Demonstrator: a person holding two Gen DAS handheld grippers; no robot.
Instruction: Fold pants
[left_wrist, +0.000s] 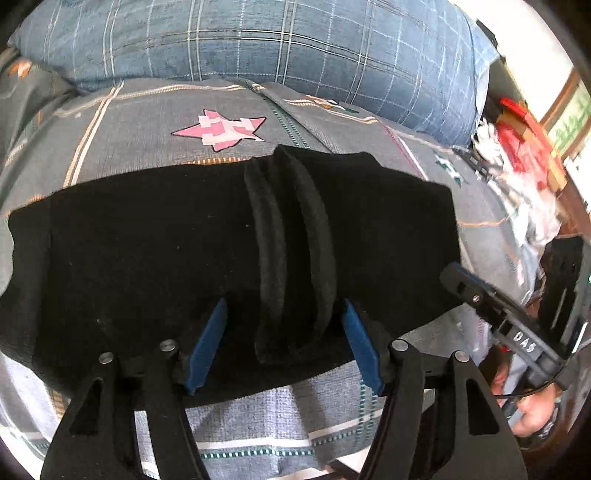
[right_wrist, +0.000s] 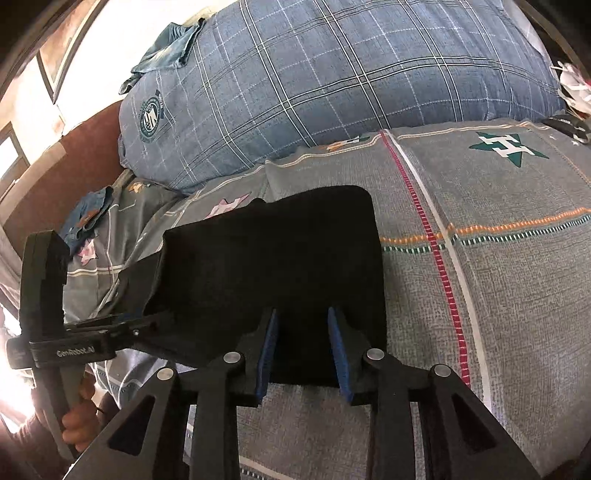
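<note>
On the bed's grey patterned cover (right_wrist: 498, 295), just below the blue plaid pillow (right_wrist: 332, 74) at 12 o'clock, the black pants (left_wrist: 166, 251) lie as a compact, flattened block. In the left wrist view, stacked edges of cloth run down the middle from 12 to 6 o'clock, which suggests several layers are already laid over one another. The left gripper (left_wrist: 284, 343) sits at the near edge with its blue fingers (left_wrist: 207, 347) spread wide on either side of those ridges, gripping nothing. The right gripper (right_wrist: 304, 350) hovers at the block's 6 o'clock edge, fingers parted to a middling gap, also empty. By my reading the folding is nearly finished; perhaps one last fold or smoothing remains.
</note>
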